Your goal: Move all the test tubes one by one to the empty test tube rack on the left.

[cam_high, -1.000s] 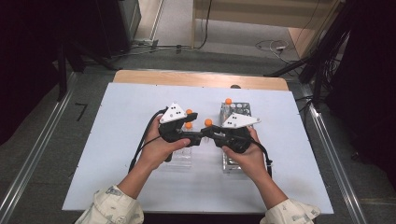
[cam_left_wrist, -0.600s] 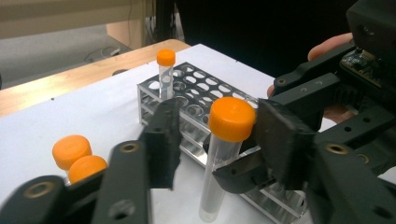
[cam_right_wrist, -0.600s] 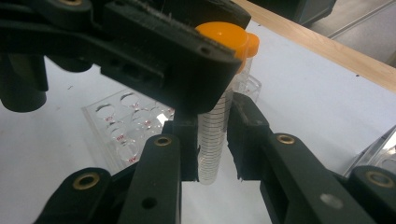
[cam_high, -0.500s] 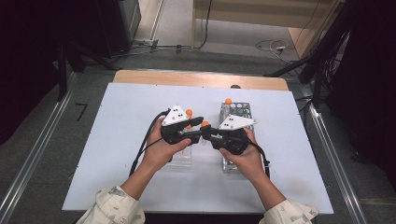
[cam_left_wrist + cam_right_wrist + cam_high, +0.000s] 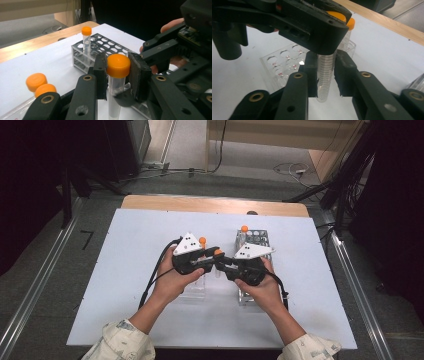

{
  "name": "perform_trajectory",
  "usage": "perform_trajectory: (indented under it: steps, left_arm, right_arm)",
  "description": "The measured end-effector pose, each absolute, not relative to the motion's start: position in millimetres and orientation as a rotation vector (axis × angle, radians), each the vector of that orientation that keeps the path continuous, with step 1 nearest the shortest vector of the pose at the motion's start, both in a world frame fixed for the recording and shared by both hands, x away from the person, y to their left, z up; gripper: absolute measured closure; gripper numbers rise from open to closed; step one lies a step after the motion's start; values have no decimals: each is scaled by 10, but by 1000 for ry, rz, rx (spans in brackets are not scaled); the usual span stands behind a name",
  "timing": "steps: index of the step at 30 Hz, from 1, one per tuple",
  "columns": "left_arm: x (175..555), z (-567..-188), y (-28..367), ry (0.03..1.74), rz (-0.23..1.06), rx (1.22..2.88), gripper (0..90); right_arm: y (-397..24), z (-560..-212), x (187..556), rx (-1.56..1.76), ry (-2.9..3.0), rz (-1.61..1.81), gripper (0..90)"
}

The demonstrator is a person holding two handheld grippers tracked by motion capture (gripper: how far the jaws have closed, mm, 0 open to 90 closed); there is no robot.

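Observation:
A clear tube with an orange cap (image 5: pixel 218 252) stands upright between my two grippers, above the white table. My left gripper (image 5: pixel 118 75) has just been closing and is now shut on the cap (image 5: pixel 118 65). My right gripper (image 5: pixel 326 75) has its pads close on either side of the tube's graduated body (image 5: pixel 325 72). Its jaws have just been opening and barely clear the tube. In the high view the left gripper (image 5: pixel 214 258) and the right gripper (image 5: pixel 222 265) meet tip to tip at mid-table.
A metal rack (image 5: pixel 260 240) at the right holds one orange-capped tube (image 5: pixel 244 228). A clear plastic rack (image 5: pixel 196 289) lies under the left hand, with capped tubes (image 5: pixel 40 83) in it. The white board (image 5: pixel 125 245) ends at a wooden strip (image 5: pixel 165 202) at the back.
The left gripper's jaws have closed around the tube's orange cap. Both hands have kept their places, and the tube has stayed where it was.

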State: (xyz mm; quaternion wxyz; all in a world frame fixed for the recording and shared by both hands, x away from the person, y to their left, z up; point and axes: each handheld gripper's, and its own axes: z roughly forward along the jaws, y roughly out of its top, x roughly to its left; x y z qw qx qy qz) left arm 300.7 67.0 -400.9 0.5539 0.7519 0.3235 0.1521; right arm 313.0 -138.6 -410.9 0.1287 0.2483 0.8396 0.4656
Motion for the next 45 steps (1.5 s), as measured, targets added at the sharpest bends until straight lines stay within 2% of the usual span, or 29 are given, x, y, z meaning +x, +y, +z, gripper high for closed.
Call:
perform_trajectory:
  steps: [2, 5, 7, 18, 32, 45]
  left_arm:
    - [3008, -3988, 699, 773, 358, 1774, 712]
    - [3002, -3932, 760, 786, 360, 1767, 712]
    - [2995, -3885, 808, 794, 366, 1764, 711]
    - [3000, -3818, 1014, 839, 383, 1745, 711]
    - [3000, -3862, 1029, 838, 471, 1777, 711]
    - [3021, -3988, 979, 845, 463, 1818, 710]
  right_arm:
    - [-1392, -4092, 3121, 724, 2440, 1388, 492]
    - [-1422, -4071, 3120, 745, 2421, 1400, 397]
    - [-1451, -4067, 3131, 766, 2409, 1406, 372]
    - [-1522, -4070, 3134, 785, 2398, 1404, 377]
    - [-1578, -4076, 3138, 796, 2392, 1407, 401]
    - [-1605, -4087, 3133, 801, 2390, 1410, 410]
